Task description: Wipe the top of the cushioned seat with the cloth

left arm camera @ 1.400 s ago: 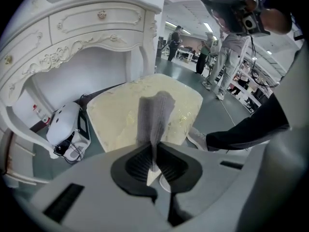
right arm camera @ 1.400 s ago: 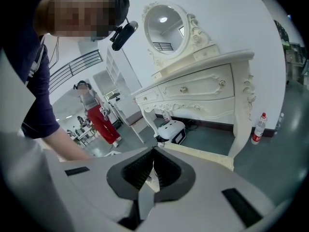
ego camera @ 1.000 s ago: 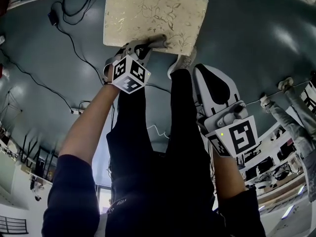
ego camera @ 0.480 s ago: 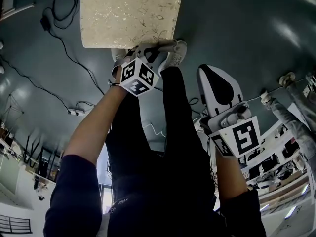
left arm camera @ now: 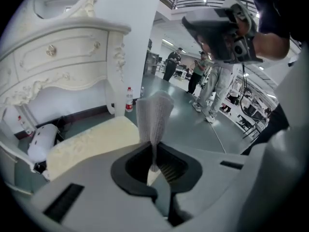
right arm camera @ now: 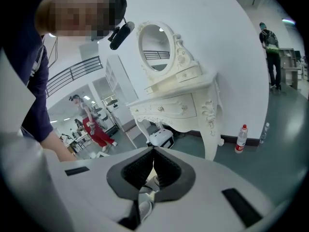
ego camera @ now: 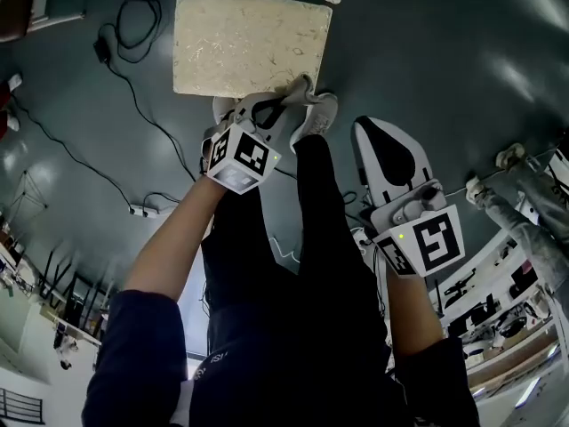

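Now left gripper [left arm camera: 153,164] jaws pinch the cloth [left arm camera: 154,115], jutting forward; right gripper [right arm camera: 153,151] jaws closed.

The left gripper [ego camera: 292,94] covers part of the near edge of the cushioned seat [ego camera: 240,47]. The lower end of the cloth [left arm camera: 153,117] vanishes between the jaws. The dressing table [left arm camera: 63,52] is cut off at the left gripper view's left edge. The label on the bottle [left arm camera: 129,99] is too small to read.

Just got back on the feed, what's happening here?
A person is working with two handheld grippers. The left gripper has its jaws closed on a grey cloth, held at the near edge of the cream cushioned seat. The right gripper is held back, away from the seat, jaws together and empty.
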